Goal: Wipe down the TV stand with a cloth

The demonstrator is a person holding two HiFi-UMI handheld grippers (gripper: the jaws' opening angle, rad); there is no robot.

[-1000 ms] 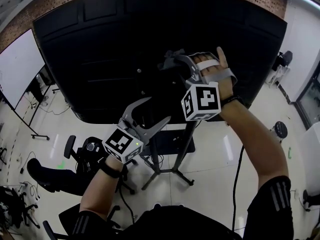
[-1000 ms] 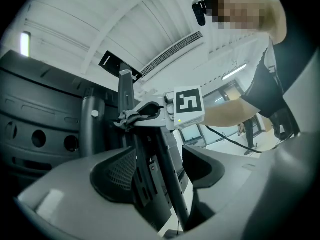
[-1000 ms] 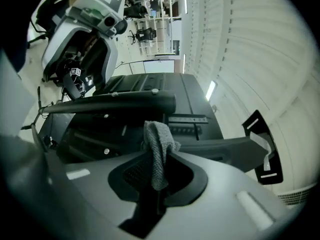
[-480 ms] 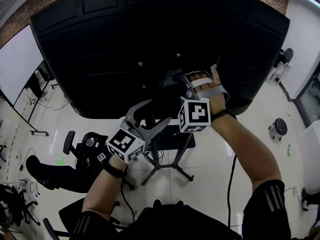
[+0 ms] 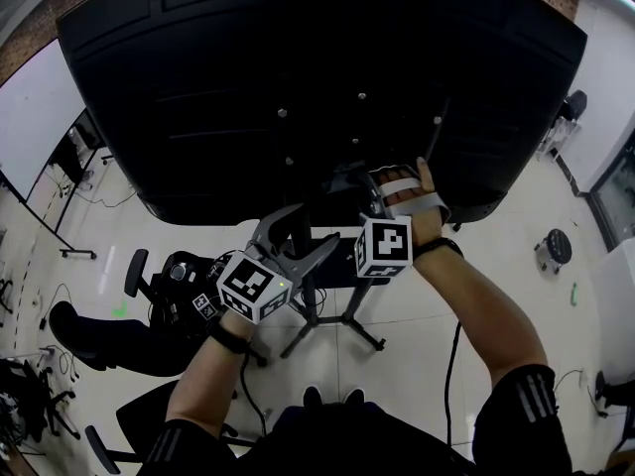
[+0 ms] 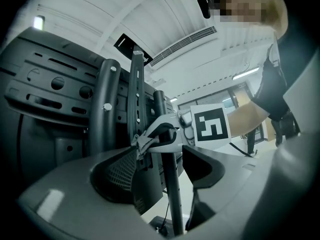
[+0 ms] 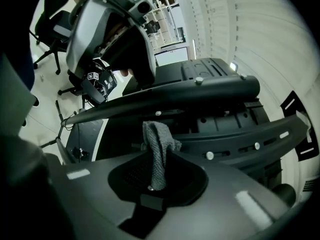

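Pale floor (image 5: pixel 417 355) underfoot; right claw (image 7: pixel 152 186) pinching grey cloth (image 7: pixel 159 144), left claw (image 6: pixel 162 171) spread.

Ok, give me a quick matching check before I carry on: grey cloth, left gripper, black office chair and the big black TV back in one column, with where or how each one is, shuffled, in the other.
Things:
1. grey knitted cloth
2. left gripper
3. black office chair
4. large black TV back

Places or states:
A. on the white floor, at the person's left
B. jaws apart, closed on nothing
C. pinched in the right gripper, which is shut
D. fills the top of the head view, beyond both grippers

Pairs: 1-C, 2-B, 3-A, 4-D
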